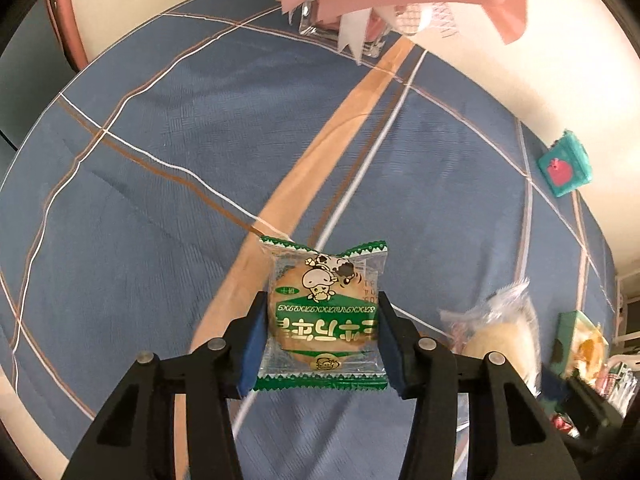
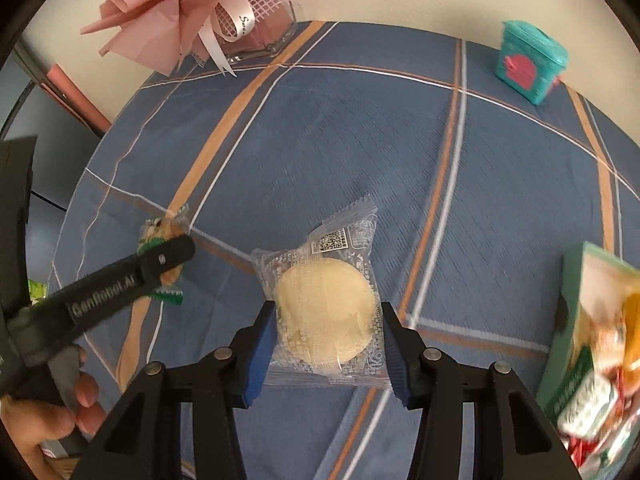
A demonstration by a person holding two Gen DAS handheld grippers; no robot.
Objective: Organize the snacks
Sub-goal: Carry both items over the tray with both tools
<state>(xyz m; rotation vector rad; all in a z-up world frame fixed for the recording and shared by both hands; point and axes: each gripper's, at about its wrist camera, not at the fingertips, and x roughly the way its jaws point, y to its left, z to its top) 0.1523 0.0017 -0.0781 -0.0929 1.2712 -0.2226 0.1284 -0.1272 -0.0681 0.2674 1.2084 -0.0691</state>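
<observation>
Green-wrapped cracker (image 1: 322, 316) pinched in the left gripper (image 1: 322, 344), pale cake packet (image 2: 326, 312) clamped in the right gripper (image 2: 327, 350) — both lifted, neither yet sorted, more snacks (image 2: 592, 364) waiting alongside.

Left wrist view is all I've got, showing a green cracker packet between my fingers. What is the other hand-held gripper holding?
Observer: The right hand-held gripper is shut on a clear-wrapped pale round rice cake.
Operator: Which face of that wrapper is up?
Observer: The back, with a QR code showing at its far end.
Operator: Anything printed on my left hand-held gripper?
Observer: Yes, the right wrist view shows "GenRobot.AI" lettering along its finger, with the green cracker packet clamped at the tip.
Operator: What's at the far right of the tablecloth?
Observer: A teal box with a red house-shaped patch, standing upright near the tablecloth edge.
</observation>
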